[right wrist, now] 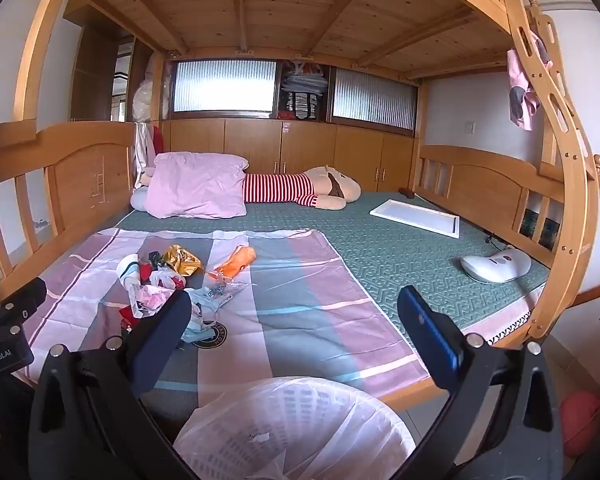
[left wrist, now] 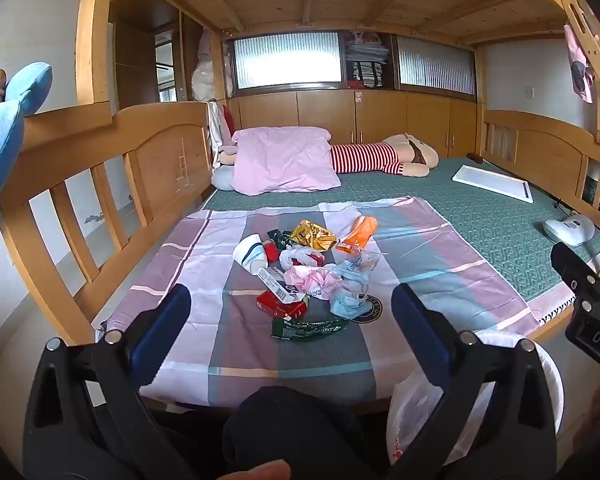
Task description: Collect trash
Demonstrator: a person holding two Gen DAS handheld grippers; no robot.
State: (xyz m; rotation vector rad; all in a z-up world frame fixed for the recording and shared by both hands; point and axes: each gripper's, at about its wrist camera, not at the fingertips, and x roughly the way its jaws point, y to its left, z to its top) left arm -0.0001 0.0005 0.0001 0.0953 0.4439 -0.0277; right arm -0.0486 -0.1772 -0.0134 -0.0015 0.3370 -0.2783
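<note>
A pile of trash lies on the striped sheet on the bed. It holds a gold wrapper, an orange wrapper, a red packet, a green wrapper and a light blue mask. My left gripper hovers open in front of the pile, holding nothing. My right gripper is open and empty above a white bin lined with a clear bag. In the right wrist view the trash pile lies to the left, partly behind my left finger.
Wooden bed rails enclose the bed on the left and right. At the far end lie a pink pillow and a striped plush toy. A white panel and a white device rest on the green mattress.
</note>
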